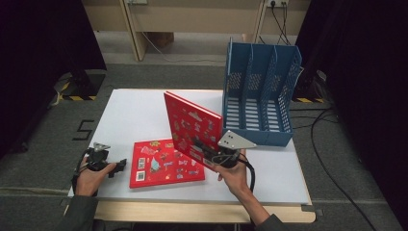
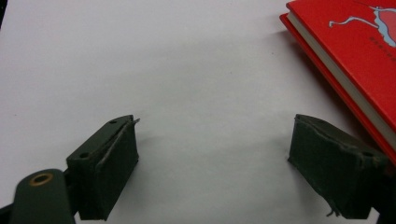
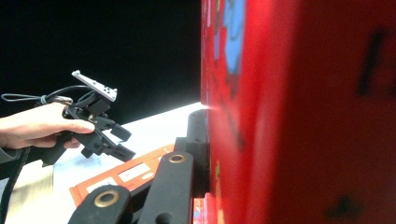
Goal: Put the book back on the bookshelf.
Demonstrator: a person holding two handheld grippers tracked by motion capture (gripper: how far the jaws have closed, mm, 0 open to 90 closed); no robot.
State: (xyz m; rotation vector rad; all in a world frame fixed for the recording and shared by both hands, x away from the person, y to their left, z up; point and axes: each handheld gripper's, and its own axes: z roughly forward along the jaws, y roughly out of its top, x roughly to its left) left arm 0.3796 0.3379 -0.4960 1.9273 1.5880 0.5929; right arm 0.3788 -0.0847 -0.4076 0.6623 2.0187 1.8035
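- High view, far left: your left hand (image 1: 89, 175) holds the left gripper (image 1: 119, 167) low over the white table (image 1: 134, 115), near the front edge.
- Your left gripper is released. In the left gripper view its two black jaws stand wide apart, with bare table between them and nothing in them.
- Just to the right of it, a flat red book (image 1: 166, 162) lies on the table with its picture cover up. Your left gripper is near the book's left edge, and I cannot tell if they touch.
- In the left gripper view you see a corner of that flat red book (image 2: 355, 60) at the top right, with its white pages showing.
- Next, in the middle, a second red book (image 1: 190, 126) stands up, tilted, above the flat one.
- Your right gripper (image 1: 211, 155) is grasping this raised book at its lower corner, with your right hand (image 1: 235, 177) under it.
- In the right gripper view the raised book (image 3: 299, 112) is very close and blurry, and one jaw presses flat on its cover.
- Far right, a blue file rack (image 1: 260, 94) stands on the back corner of the table. The raised book is near it but apart from it.
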